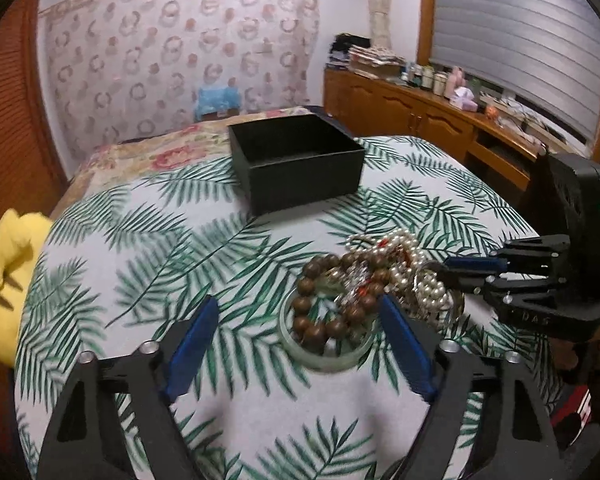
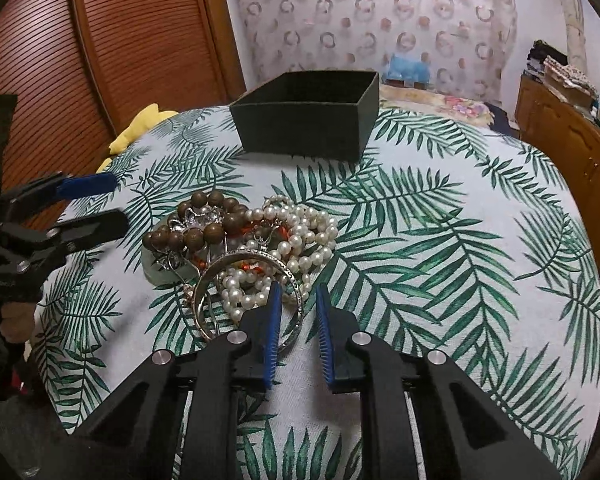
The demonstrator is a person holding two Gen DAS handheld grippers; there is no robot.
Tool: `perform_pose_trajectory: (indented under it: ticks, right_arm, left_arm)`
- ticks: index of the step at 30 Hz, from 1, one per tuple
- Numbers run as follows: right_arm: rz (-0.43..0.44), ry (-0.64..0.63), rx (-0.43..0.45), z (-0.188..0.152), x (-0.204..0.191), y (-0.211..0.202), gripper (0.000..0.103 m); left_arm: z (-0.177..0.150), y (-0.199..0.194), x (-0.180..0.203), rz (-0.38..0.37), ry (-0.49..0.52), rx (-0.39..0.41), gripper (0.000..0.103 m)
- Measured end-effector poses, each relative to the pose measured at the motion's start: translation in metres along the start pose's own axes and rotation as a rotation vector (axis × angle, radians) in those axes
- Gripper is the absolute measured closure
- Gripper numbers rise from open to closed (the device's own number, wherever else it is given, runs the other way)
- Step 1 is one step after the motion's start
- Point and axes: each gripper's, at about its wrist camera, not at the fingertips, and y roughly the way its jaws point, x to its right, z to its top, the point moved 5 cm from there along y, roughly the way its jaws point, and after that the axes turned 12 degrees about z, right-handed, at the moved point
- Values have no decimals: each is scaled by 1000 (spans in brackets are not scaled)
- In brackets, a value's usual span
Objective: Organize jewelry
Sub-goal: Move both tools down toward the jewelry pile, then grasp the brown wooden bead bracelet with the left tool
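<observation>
A pile of jewelry lies on the palm-leaf cloth: a brown wooden bead bracelet (image 1: 332, 300) (image 2: 204, 224), a white pearl necklace (image 1: 416, 272) (image 2: 300, 232), a pale green jade bangle (image 1: 324, 354), and a silver bangle (image 2: 244, 280). An open black box (image 1: 300, 160) (image 2: 308, 120) stands beyond the pile. My left gripper (image 1: 296, 320) is open, its fingers on either side of the bead bracelet. My right gripper (image 2: 296, 292) is partly open, with the silver bangle's rim between its fingertips; it also shows in the left wrist view (image 1: 460, 270).
The round table (image 2: 460, 240) drops off at its edges. A yellow plush (image 1: 8, 264) sits at the left. A wooden sideboard (image 1: 420, 116) with bottles stands at the right, and a slatted wooden door (image 2: 100, 40) is behind.
</observation>
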Motion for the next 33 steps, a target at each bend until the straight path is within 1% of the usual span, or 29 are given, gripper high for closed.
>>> perform_pose_trajectory:
  ticks: [1, 3, 4, 6, 10, 16, 18, 22, 24, 26, 28, 29, 31, 33]
  right_arm:
    - [2, 0, 2, 0, 0, -1, 84]
    - [1, -3, -3, 0, 1, 0, 84]
    - [3, -1, -6, 0, 1, 1, 84]
    - [4, -3, -7, 0, 0, 1, 84]
    - [5, -5, -12, -1, 0, 3, 84]
    - [8, 4, -12, -1, 2, 3, 84]
    - [6, 5, -15, -1, 2, 4, 84]
    - [0, 0, -16, -1, 1, 3, 84]
    - [-5, -4, -16, -2, 1, 3, 84]
    - [-8, -7, -17, -2, 1, 4, 84]
    - [-5, -3, -17, -2, 1, 4, 84]
    - [-3, -2, -16, -2, 1, 4, 84]
    - [0, 1, -15, -2, 1, 4, 84]
    - [-1, 1, -15, -2, 1, 4, 84]
  left_arm:
    - [3, 4, 2, -15, 3, -9, 34]
    - [8, 12, 2, -24, 6, -25, 44]
    - [9, 14, 2, -28, 6, -29, 46]
    - [12, 19, 1, -37, 3, -41, 53]
    - [17, 31, 2, -57, 14, -67, 57]
    - [21, 51, 11, -72, 31, -104, 57]
    - [20, 54, 10, -82, 21, -113, 61]
    - [19, 56, 6, -109, -6, -119, 62]
    - [18, 56, 4, -133, -20, -127, 68]
    - [16, 57, 3, -158, -39, -132, 71]
    - [15, 56, 3, -177, -44, -130, 76]
    - [15, 56, 4, -184, -45, -130, 81]
    - [14, 55, 6, -189, -39, -128, 84]
    - [15, 54, 8, -200, -35, -130, 90]
